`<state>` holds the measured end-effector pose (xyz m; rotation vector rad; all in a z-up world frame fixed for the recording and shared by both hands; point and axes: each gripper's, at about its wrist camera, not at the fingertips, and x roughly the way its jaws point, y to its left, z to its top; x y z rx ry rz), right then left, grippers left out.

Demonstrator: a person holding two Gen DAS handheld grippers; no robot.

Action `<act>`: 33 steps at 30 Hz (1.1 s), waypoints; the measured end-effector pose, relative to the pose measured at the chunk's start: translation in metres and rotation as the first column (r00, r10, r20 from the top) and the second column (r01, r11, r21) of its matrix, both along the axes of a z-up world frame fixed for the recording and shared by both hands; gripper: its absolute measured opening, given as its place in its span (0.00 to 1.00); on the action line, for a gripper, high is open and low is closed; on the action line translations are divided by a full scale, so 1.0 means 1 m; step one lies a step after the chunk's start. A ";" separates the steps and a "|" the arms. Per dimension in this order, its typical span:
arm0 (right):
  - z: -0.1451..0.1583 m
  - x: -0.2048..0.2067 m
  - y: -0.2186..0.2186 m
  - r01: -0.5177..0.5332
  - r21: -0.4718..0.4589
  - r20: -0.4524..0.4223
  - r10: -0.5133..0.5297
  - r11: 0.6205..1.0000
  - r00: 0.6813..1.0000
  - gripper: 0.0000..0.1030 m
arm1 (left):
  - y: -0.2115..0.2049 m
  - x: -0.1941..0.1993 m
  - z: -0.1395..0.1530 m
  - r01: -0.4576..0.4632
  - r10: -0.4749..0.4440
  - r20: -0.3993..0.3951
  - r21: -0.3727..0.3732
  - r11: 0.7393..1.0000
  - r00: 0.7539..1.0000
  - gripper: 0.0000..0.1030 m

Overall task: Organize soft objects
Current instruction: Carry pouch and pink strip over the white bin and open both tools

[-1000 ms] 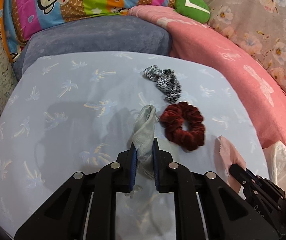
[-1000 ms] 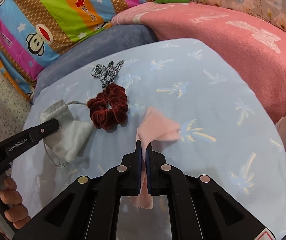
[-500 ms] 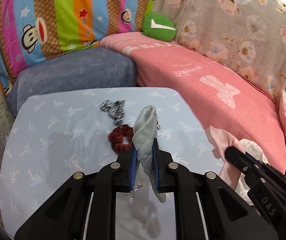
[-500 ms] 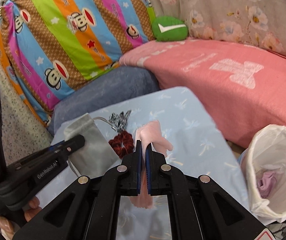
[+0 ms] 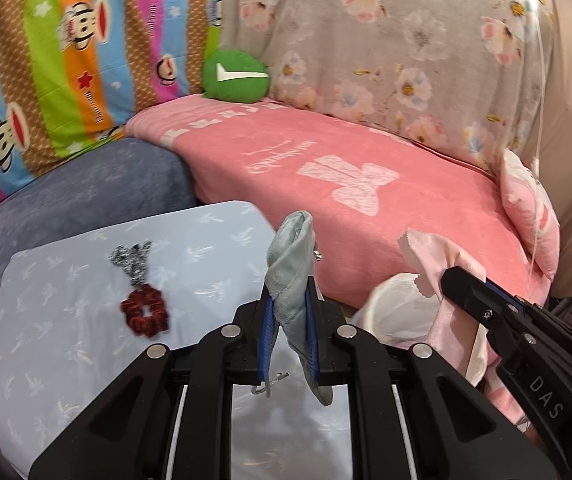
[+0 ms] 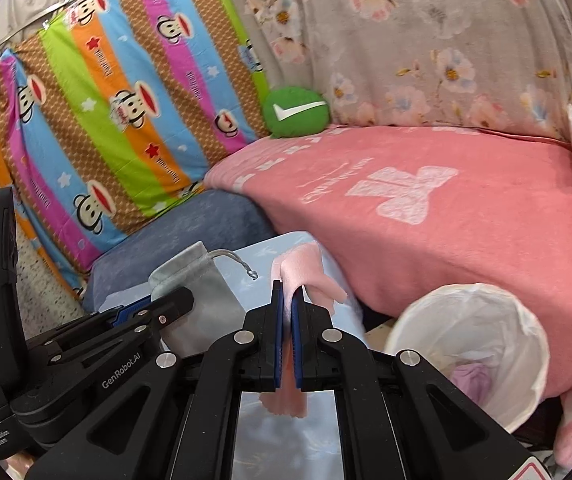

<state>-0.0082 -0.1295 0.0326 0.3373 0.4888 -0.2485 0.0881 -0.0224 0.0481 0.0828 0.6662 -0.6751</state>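
My left gripper is shut on a grey drawstring pouch, which it holds up in the air; the pouch also shows at the left of the right wrist view. My right gripper is shut on a pink cloth, lifted near the white bag-lined bin. That cloth hangs over the bin in the left wrist view. A dark red scrunchie and a black-and-white scrunchie lie on the light blue cushion.
A pink blanket covers the sofa behind the bin. A grey-blue cushion, a striped monkey-print cover, a green round pillow and floral fabric fill the back. The bin holds something purple.
Both grippers have lifted off the blue cushion with the pouch and the pink cloth and swung right toward the white bin. The two scrunchies stayed on the cushion.
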 end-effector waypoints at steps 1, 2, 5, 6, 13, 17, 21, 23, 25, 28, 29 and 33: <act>0.000 -0.005 -0.007 0.013 0.001 0.002 -0.013 1.000 1.000 0.04 | -0.007 -0.003 0.000 0.015 -0.015 0.003 0.004 1.000 1.000 0.14; 0.000 -0.009 -0.014 0.024 0.002 0.001 -0.024 1.000 1.000 0.04 | -0.014 -0.006 0.000 0.028 -0.028 0.002 0.007 1.000 1.000 0.14; -0.001 -0.023 -0.034 0.057 0.006 0.000 -0.057 0.998 0.998 0.04 | -0.035 -0.015 -0.001 0.072 -0.072 -0.002 0.015 0.997 0.997 0.14; -0.002 -0.028 -0.041 0.068 0.008 -0.002 -0.068 0.998 0.998 0.04 | -0.039 -0.018 -0.002 0.084 -0.084 -0.004 0.017 0.996 0.996 0.14; -0.013 -0.050 -0.081 0.134 0.032 -0.013 -0.133 0.990 0.991 0.04 | -0.081 -0.034 -0.008 0.179 -0.178 -0.026 0.046 0.983 0.984 0.14; -0.020 -0.057 -0.097 0.163 0.042 -0.027 -0.161 0.986 0.987 0.04 | -0.103 -0.039 -0.013 0.230 -0.228 -0.047 0.056 0.972 0.973 0.15; -0.025 -0.062 -0.111 0.188 0.046 -0.035 -0.187 0.981 0.982 0.07 | -0.119 -0.043 -0.016 0.273 -0.270 -0.069 0.042 0.961 0.961 0.16; -0.027 -0.063 -0.115 0.198 0.046 -0.035 -0.196 0.979 0.980 0.08 | -0.125 -0.044 -0.017 0.282 -0.279 -0.072 0.038 0.959 0.958 0.19; -0.028 -0.063 -0.119 0.208 0.048 -0.036 -0.206 0.977 0.978 0.08 | -0.128 -0.044 -0.017 0.279 -0.276 -0.069 0.038 0.959 0.959 0.30; -0.029 -0.063 -0.122 0.217 0.051 -0.036 -0.215 0.975 0.976 0.08 | -0.130 -0.044 -0.016 0.272 -0.270 -0.057 0.035 0.962 0.961 0.45; -0.030 -0.062 -0.122 0.218 0.052 -0.036 -0.217 0.974 0.976 0.08 | -0.131 -0.043 -0.016 0.271 -0.269 -0.057 0.034 0.962 0.962 0.45; -0.030 -0.059 -0.122 0.225 0.053 -0.032 -0.224 0.973 0.974 0.12 | -0.128 -0.037 -0.017 0.258 -0.255 -0.070 0.036 0.966 0.964 0.45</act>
